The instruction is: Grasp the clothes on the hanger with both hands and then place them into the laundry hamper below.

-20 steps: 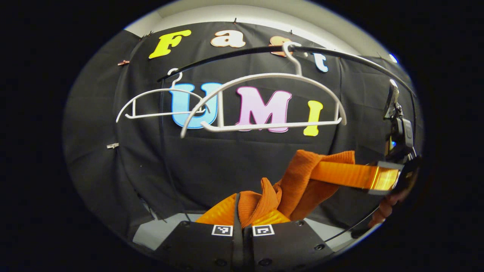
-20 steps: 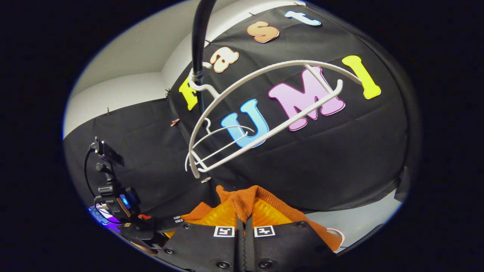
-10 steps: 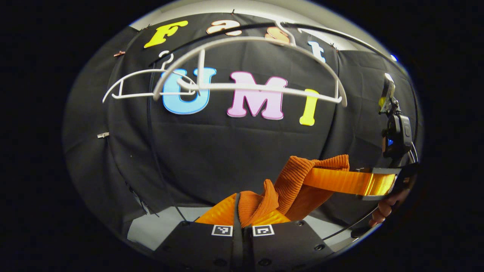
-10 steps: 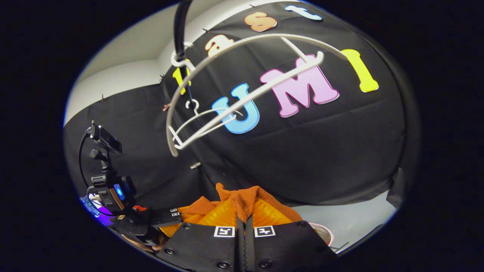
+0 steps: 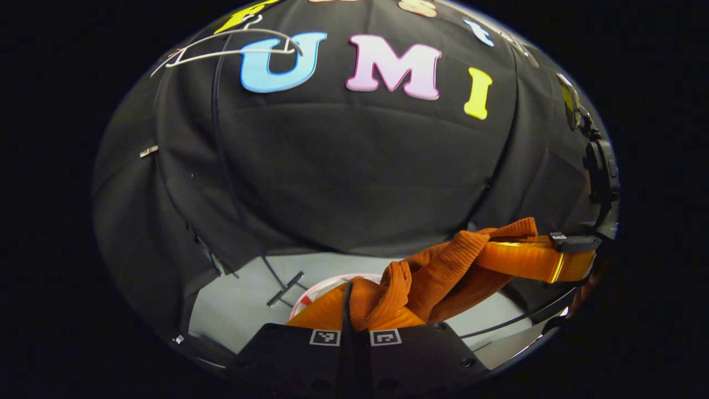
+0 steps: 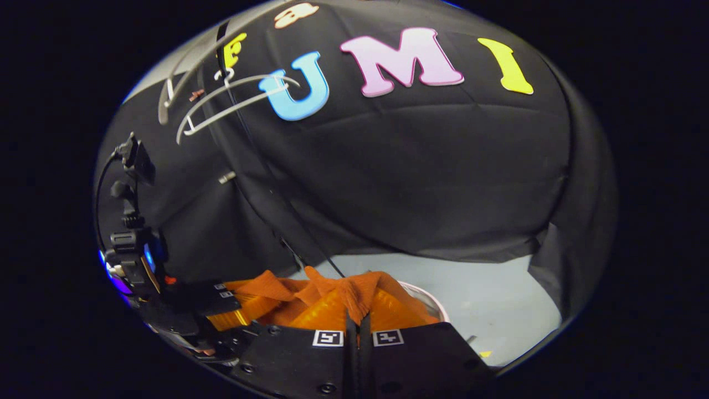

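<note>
you've got the left tool [image 5: 354,324] and right tool [image 6: 357,324] both pinching the orange knit top [image 5: 437,271] | stretched between them | hamper rim [image 5: 327,284] just below, so lower straight down

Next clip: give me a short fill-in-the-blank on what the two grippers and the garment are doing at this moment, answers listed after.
1. The knitted garment held between the two grippers is ____ in colour.
2. In the left gripper view, the left gripper is ____ on the garment's fabric.
3. The right gripper pinches another fold, so the garment is off the white ____ seen high by the rail.
4. The rim of the laundry hamper shows just ____ the bunched cloth.

Missing words: orange; shut; hangers; below
</note>
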Demonstrator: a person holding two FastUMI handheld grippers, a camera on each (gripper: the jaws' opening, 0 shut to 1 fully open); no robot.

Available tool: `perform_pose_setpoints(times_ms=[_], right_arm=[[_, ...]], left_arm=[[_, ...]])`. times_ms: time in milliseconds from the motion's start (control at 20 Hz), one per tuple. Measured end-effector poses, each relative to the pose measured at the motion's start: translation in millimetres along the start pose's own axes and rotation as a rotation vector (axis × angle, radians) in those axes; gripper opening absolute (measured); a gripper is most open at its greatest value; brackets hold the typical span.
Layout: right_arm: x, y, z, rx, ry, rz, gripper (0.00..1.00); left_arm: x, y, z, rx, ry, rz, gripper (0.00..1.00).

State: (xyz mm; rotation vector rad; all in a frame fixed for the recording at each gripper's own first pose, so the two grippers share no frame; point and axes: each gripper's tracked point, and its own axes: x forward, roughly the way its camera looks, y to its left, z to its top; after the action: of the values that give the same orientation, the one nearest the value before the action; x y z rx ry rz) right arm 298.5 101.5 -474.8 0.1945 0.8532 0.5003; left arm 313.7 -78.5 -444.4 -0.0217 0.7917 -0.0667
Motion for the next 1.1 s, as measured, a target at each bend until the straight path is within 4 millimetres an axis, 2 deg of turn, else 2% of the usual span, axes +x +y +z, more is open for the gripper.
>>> perform_pose_setpoints(times_ms=[100, 150, 200, 250, 350, 400, 450, 550, 750, 950, 1100], right_arm=[[9.1, -13.1, -25.7, -0.026, 0.067, -0.055, 0.06], [12.5, -15.6, -35.6, -0.028, 0.089, -0.066, 0.1], [10.6, -16.6, -41.4, -0.026, 0.104, -0.082, 0.27], [11.5, -19.1, -43.7, -0.031, 0.112, -0.098, 0.51], [11.8, -25.0, -52.5, -0.044, 0.128, -0.115, 1.0], [6.0, -27.9, -55.1, -0.055, 0.132, -0.132, 0.99], [3.8, -30.5, -56.9, -0.061, 0.132, -0.14, 0.99], [0.9, -31.5, -59.8, -0.062, 0.13, -0.157, 0.99], [-17.1, -30.8, -60.2, -0.047, 0.1, -0.204, 0.99], [-44.8, -11.1, -43.5, -0.038, 0.033, -0.228, 0.99], [-70.7, 8.7, -27.7, -0.022, -0.023, -0.245, 0.99]], left_arm=[[9.7, 3.2, -26.5, 0.015, 0.083, 0.021, 0.06], [14.4, 3.4, -36.9, 0.029, 0.111, 0.017, 0.06], [18.6, 4.5, -44.9, 0.046, 0.139, 0.02, 0.11], [12.8, 1.3, -45.4, 0.063, 0.141, 0.013, 0.2], [16.3, 2.4, -46.5, 0.099, 0.126, 0.028, 0.64], [13.5, 3.1, -45.7, 0.114, 0.116, 0.031, 0.87], [12.7, 4.6, -43.7, 0.122, 0.105, 0.036, 0.92], [7.3, 3.9, -40.9, 0.124, 0.095, 0.037, 0.89], [-14.1, 7.5, -29.1, 0.095, 0.061, 0.04, 0.95], [-44.9, 9.8, -8.1, 0.07, -0.005, 0.02, 0.96], [-77.6, 11.8, 10.2, 0.051, -0.065, -0.005, 0.96]])
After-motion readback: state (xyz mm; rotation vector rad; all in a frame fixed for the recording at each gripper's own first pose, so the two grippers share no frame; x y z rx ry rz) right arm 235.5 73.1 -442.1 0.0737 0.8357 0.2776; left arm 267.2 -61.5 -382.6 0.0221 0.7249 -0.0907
